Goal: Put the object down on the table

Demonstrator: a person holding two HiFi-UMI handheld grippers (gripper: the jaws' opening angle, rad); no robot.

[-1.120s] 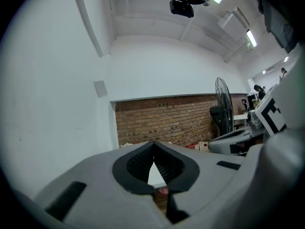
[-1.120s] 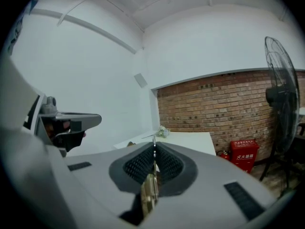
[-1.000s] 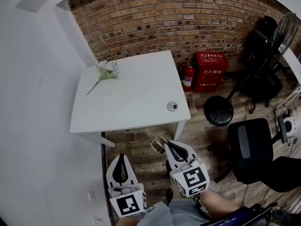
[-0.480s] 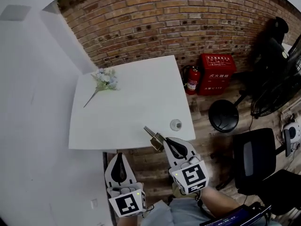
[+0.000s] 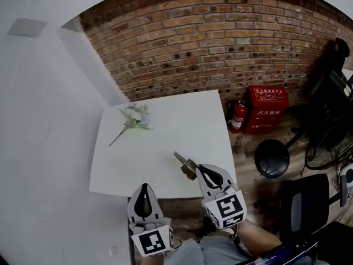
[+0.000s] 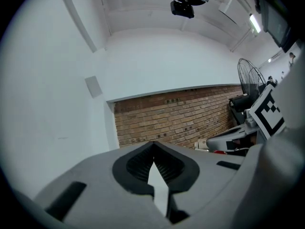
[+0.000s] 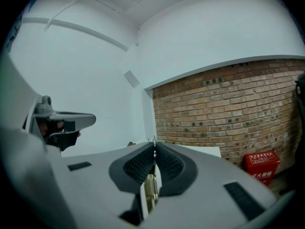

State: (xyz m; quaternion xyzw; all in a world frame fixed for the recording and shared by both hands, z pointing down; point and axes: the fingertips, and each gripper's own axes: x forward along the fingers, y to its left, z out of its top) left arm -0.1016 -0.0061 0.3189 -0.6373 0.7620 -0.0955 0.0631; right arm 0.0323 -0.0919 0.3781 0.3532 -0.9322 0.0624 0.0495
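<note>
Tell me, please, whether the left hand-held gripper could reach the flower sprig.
Probably yes: the left hand-held gripper, empty, faces bare table up to the flower sprig; it must open first.

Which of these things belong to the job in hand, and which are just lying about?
Job in hand:
small brass-coloured metal object, held in the right gripper
square white table

Lying about:
pale flower sprig
red fire extinguisher
red box
round black stool
</note>
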